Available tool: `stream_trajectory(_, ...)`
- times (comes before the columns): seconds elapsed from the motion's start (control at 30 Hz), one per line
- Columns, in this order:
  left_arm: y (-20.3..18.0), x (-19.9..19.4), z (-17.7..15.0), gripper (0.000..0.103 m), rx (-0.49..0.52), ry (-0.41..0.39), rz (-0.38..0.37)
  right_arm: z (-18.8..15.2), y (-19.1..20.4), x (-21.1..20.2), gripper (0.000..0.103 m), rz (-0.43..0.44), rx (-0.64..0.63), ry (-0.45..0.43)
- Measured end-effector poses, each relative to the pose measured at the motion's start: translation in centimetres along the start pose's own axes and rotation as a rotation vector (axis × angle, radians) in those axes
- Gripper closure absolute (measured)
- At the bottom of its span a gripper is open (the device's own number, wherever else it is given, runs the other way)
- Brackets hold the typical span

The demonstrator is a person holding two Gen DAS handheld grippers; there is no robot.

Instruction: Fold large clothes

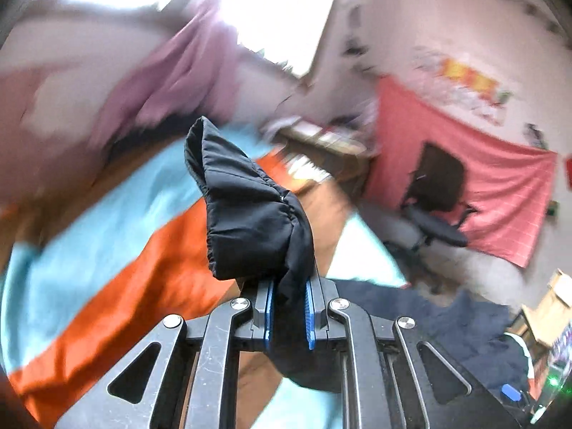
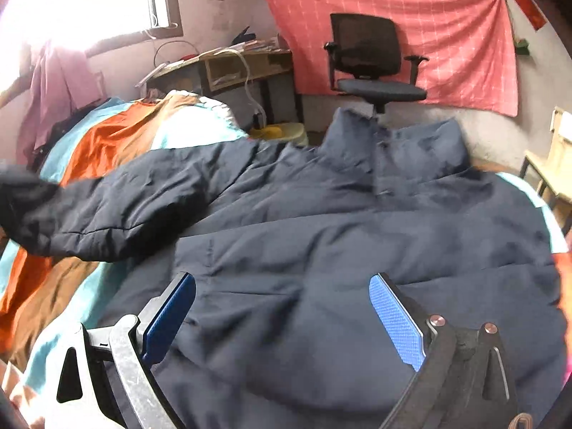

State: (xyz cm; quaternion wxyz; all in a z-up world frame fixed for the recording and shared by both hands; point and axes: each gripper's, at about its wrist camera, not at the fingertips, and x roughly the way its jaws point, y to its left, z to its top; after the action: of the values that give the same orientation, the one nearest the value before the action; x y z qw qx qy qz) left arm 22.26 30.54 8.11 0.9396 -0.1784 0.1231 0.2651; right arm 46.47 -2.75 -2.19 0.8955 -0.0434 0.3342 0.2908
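one bed (image 2: 107, 143) under a striped cover of orange, pale blue and brown, filling most of both views. spread across it, collar toward the far end, a big dark navy padded jacket (image 2: 339, 232) – body flat on the cover, one sleeve (image 2: 89, 211) stretched out to the left in the right wrist view and lifted off the bedding at its far end. behind the bed, a red checked cloth (image 2: 411, 35) pinned to the wall, with a black office chair (image 2: 371, 68) in front of it. to the left of the chair, a cluttered wooden worktop (image 2: 232, 64) under a bright window. pink fabric (image 2: 60, 82) hanging near that window.

left tool (image 1: 289, 307) clamped on the cuff (image 1: 246, 211) of the jacket sleeve – blue pads pressed close together on a pinch of black fabric, cuff bunched and standing up ahead of the tips, clear of the bed cover; background there blurred.

right tool (image 2: 282, 318) spread wide apart, both blue pads low over the jacket's body near the lower edge of the view, nothing gripped between them; cannot tell whether the tips touch the fabric.
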Motion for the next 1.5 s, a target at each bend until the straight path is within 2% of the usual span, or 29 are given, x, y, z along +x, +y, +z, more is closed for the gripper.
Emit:
stream_trajectory(0.1,-4.8,-2.4,1.0,0.092,0.079,-0.066,-0.119,0.1,-2.1,-2.3,0.005,-0.026,0.025,-0.012)
stream_trajectory(0.2,-9.9,-4.2,0.9,0.092,0.133,-0.08,-0.255,0.0,-4.2,-4.7,0.005,-0.065,0.034,-0.027)
stream_trajectory(0.33,-17.0,-5.7,-1.0,0.092,0.216,-0.048,-0.442,-0.3,-7.1,-7.9,0.005,-0.129,0.035,-0.042)
stream_trajectory(0.47,-23.6,-6.6,-4.4,0.092,0.334,0.007,-0.574,-1.1,-10.7,-10.8,0.005,-0.186,0.08,-0.042)
stream_trajectory(0.53,-26.4,-6.6,-6.3,0.092,0.389,0.03,-0.615,-1.8,-12.6,-12.1,0.005,-0.218,0.104,-0.035)
stream_trajectory(0.63,-30.6,-6.0,-10.0,0.092,0.44,0.117,-0.669,-3.0,-15.2,-13.8,0.005,-0.257,0.142,-0.023)
stream_trajectory(0.93,-38.1,-1.4,-18.7,0.091,0.477,0.438,-0.689,-5.7,-21.5,-16.0,0.005,-0.298,0.274,0.016)
stream_trajectory(1.07,-39.0,0.3,-21.6,0.08,0.486,0.579,-0.693,-6.8,-23.4,-16.1,0.005,-0.255,0.354,0.037)
stream_trajectory(1.13,-38.9,0.9,-22.1,0.072,0.489,0.62,-0.699,-7.2,-24.1,-15.8,0.005,-0.219,0.409,0.05)
stream_trajectory(1.2,-38.4,0.7,-22.1,0.052,0.491,0.633,-0.724,-7.7,-24.6,-15.4,0.005,-0.18,0.459,0.065)
stream_trajectory(1.23,-38.2,0.7,-22.2,0.047,0.487,0.638,-0.74,-7.8,-24.7,-15.1,0.005,-0.15,0.485,0.068)
stream_trajectory(1.3,-37.7,0.1,-22.4,0.029,0.48,0.65,-0.772,-8.1,-25.1,-14.6,0.005,-0.07,0.549,0.066)
stream_trajectory(1.4,-35.7,-0.5,-22.5,0.026,0.471,0.682,-0.795,-8.8,-25.3,-13.5,0.005,0.094,0.668,0.074)
stream_trajectory(1.5,-33.6,-0.9,-22.5,0.026,0.481,0.705,-0.786,-9.4,-24.8,-12.4,0.005,0.212,0.758,0.102)
